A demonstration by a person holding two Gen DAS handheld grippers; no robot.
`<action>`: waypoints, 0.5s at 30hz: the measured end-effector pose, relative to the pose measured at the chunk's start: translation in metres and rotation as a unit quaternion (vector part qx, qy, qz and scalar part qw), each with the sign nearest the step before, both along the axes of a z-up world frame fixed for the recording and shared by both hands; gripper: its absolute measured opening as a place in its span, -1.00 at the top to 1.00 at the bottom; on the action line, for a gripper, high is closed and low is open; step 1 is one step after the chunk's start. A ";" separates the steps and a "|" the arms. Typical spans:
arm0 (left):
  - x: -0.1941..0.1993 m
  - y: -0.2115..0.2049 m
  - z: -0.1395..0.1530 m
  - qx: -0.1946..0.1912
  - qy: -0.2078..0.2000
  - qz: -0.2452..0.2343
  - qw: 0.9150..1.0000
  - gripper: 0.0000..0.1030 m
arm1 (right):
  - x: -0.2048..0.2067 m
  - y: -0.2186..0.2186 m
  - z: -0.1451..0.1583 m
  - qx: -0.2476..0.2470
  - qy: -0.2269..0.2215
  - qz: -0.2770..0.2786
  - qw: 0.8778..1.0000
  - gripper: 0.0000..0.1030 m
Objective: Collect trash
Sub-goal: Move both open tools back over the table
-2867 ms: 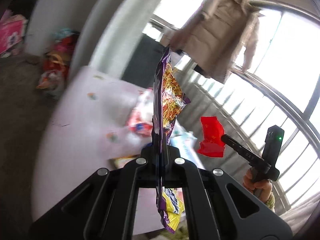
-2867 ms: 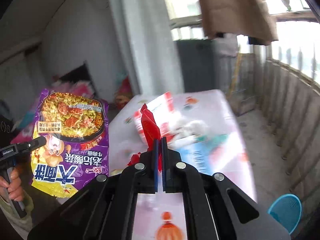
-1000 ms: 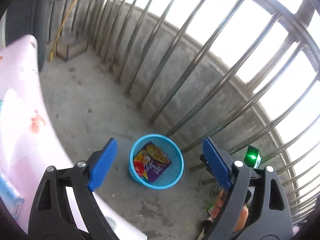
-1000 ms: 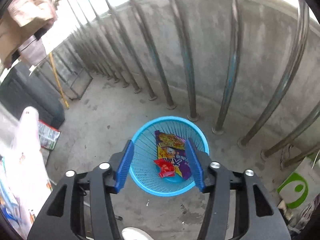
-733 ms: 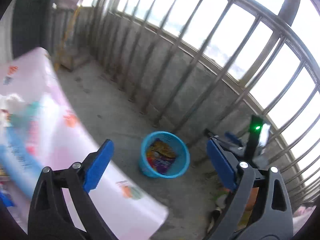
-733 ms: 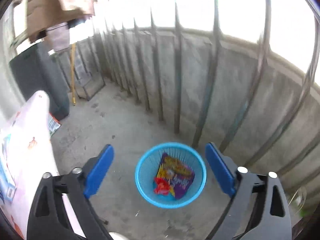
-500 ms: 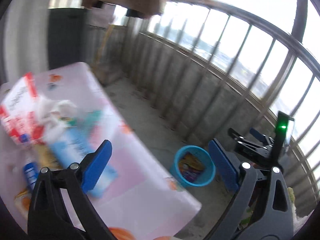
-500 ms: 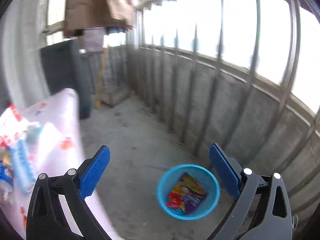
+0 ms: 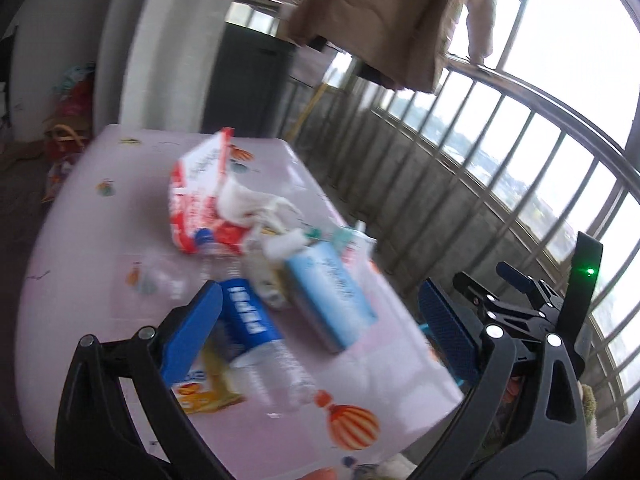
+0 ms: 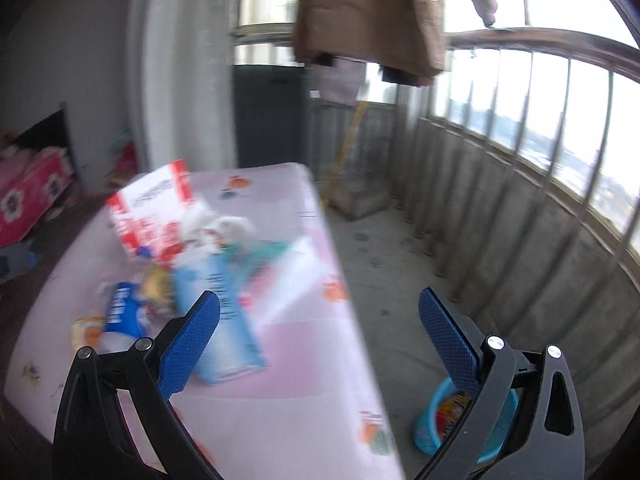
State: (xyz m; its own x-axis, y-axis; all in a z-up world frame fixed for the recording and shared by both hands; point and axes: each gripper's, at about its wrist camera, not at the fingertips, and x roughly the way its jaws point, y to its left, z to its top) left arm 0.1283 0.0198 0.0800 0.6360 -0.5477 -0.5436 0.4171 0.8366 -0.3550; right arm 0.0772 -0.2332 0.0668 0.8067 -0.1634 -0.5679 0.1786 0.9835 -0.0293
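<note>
Both grippers are open and empty, facing a pink table (image 9: 120, 216) (image 10: 288, 396) with a trash pile. In the left wrist view my left gripper (image 9: 320, 332) hovers over a clear plastic bottle with a blue label (image 9: 256, 332), a light blue box (image 9: 332, 292), a red-and-white carton (image 9: 200, 196), crumpled white tissue (image 9: 252, 200) and a yellow wrapper (image 9: 208, 392). My right gripper (image 10: 320, 336) (image 9: 516, 292) is off the table's right edge. The blue trash basket (image 10: 436, 428), holding wrappers, stands on the floor.
A metal railing (image 9: 520, 184) (image 10: 520, 152) runs along the right over a concrete balcony floor (image 10: 392, 264). A brown coat (image 9: 384, 20) hangs above. A dark cabinet (image 10: 272, 116) stands behind the table. Bags (image 9: 68, 120) lie at the far left.
Both grippers held wrappers, released them into the blue basket, then swung up and back from the basket to face the table. Both are open now.
</note>
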 end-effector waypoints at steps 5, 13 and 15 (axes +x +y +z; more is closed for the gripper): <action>0.001 0.036 -0.012 -0.002 0.013 0.038 0.999 -0.83 | 0.014 0.039 -0.007 0.027 0.024 0.058 0.998 -0.88; -0.004 0.082 -0.011 0.031 -0.009 0.099 0.995 -0.83 | 0.014 0.078 -0.008 0.037 0.020 0.100 0.994 -0.88; -0.006 0.088 -0.011 0.038 -0.010 0.104 0.994 -0.83 | 0.012 0.084 -0.006 0.034 0.018 0.107 0.994 -0.88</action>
